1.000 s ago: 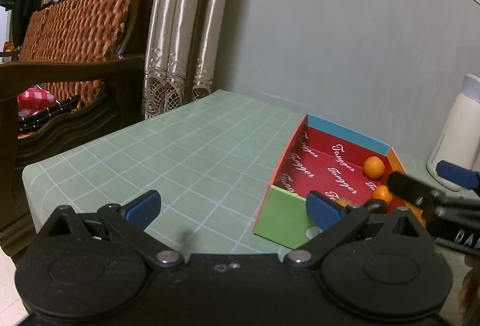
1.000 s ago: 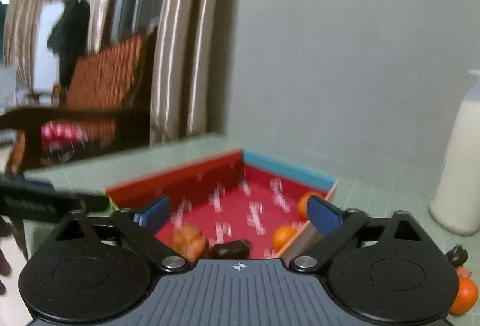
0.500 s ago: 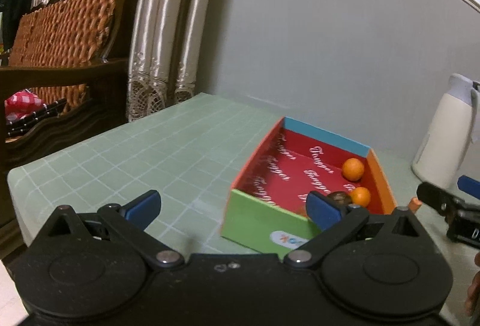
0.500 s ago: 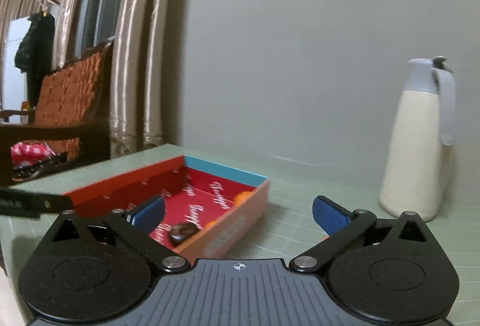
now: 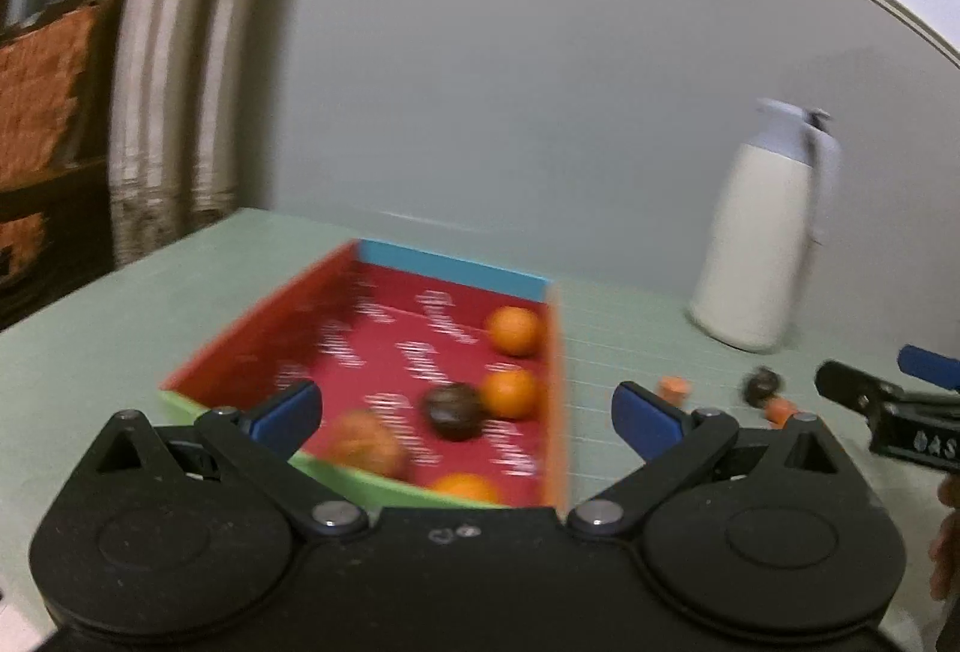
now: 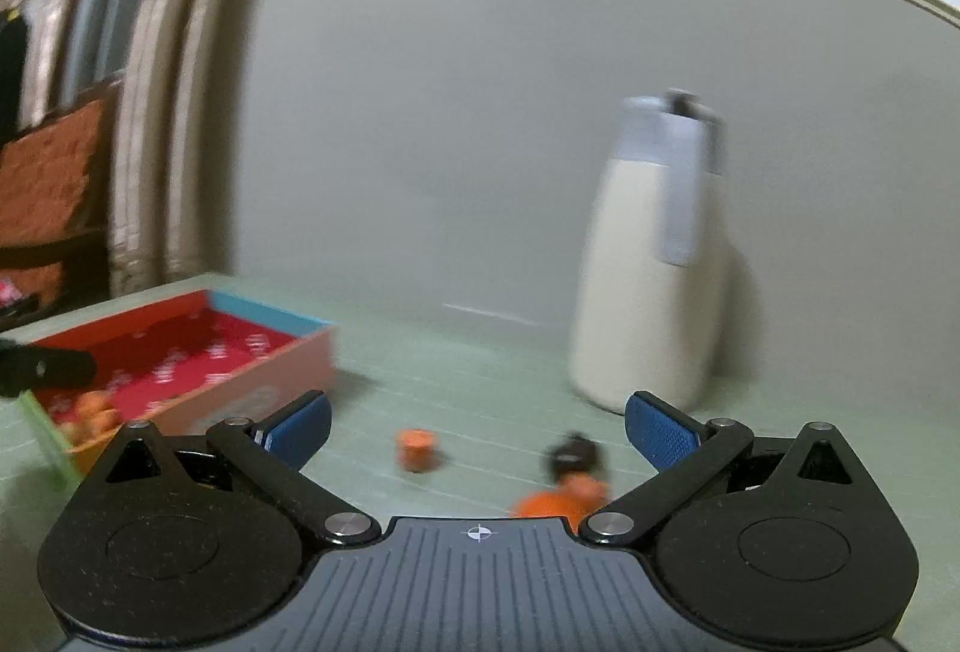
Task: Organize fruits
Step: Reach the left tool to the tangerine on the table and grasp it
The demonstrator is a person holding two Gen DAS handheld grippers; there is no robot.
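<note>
A colourful cardboard box (image 5: 552, 388) with a red inside stands on the green checked table (image 5: 120, 328). It holds orange fruits (image 5: 513, 331), a dark round fruit (image 5: 453, 412) and a brownish one (image 5: 366, 448). My left gripper (image 5: 465, 412) is open and empty, hovering over the box's near end. My right gripper (image 6: 477, 424) is open and empty to the right of the box (image 6: 264, 370). Ahead of it on the table lie a small orange piece (image 6: 415, 448), a dark fruit (image 6: 573, 457) and an orange fruit (image 6: 552, 502).
A cream thermos jug (image 6: 654, 256) stands at the back right near the grey wall; it also shows in the left wrist view (image 5: 762, 232). Curtains and a wooden bench (image 5: 42, 112) are at the left beyond the table's edge.
Both views have swung to the right. The left gripper now faces the box squarely. The right gripper has moved off the box toward the loose fruits near the jug.
</note>
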